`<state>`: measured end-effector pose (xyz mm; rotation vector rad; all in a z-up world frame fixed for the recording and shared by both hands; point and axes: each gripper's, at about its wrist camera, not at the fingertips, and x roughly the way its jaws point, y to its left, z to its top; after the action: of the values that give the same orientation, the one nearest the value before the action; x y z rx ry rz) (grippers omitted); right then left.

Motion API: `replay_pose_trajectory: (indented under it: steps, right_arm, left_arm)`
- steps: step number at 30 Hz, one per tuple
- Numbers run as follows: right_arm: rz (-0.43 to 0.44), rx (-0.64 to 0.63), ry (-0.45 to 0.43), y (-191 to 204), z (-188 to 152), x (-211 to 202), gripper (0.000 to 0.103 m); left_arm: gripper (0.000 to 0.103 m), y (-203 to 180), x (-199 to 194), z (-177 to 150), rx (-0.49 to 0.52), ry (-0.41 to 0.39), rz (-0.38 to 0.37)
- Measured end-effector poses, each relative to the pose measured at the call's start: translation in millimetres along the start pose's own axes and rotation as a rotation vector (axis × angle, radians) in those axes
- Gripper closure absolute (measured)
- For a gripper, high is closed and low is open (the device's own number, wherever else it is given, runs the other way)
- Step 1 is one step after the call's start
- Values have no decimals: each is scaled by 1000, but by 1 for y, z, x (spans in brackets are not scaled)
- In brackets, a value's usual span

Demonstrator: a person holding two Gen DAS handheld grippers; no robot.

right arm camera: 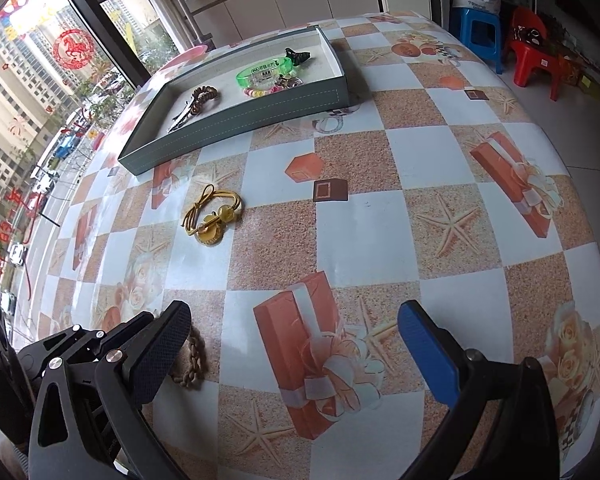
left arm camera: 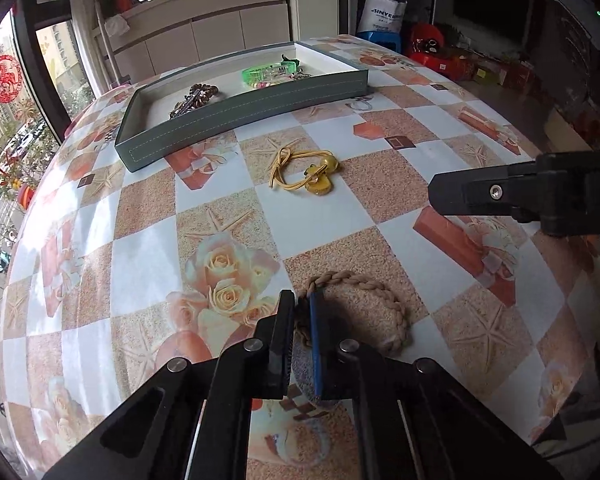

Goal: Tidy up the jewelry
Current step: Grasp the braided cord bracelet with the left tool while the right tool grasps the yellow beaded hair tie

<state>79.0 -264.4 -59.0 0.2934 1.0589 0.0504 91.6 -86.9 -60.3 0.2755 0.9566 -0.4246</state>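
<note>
1. In the left wrist view, the grey tray (left arm camera: 236,108) sits at upper centre, already holding a brown beaded bracelet (left arm camera: 202,92) at its left end and a green wristband (left arm camera: 268,72) further right.
2. Below the tray, mid-frame, the yellow cord hair tie (left arm camera: 304,170) lies loose on the worktop (left arm camera: 100,240), its knot to the left and its charms to the right.
3. At lower centre the left tool (left arm camera: 302,300) is clamped on the near-left arc of the braided rope bracelet (left arm camera: 380,284); the rest of the loop spreads to the right of the fingertips, resting on the worktop.
4. The move ahead looks like carrying that bracelet to the tray, which lies straight forward and slightly left of the left tool, beyond the hair tie.
5. In the right wrist view the right tool (right arm camera: 296,328) hangs with its fingers wide apart and nothing between them, over bare worktop.
6. The hair tie (right arm camera: 212,216) lies up and left of the right tool, the tray (right arm camera: 236,120) further that way. Of the two tools, only the right is free to take the hair tie.
</note>
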Motion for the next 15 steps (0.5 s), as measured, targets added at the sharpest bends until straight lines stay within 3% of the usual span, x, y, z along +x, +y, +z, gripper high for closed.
replay_pose_trajectory:
  steps: [12, 15]
  right_arm:
    - [3, -59, 13, 40, 29, 30, 1]
    - [-14, -75, 16, 51, 37, 42, 10]
  left_arm:
    - [83, 27, -6, -11, -103, -8, -1]
    - [83, 29, -7, -13, -114, -11, 0]
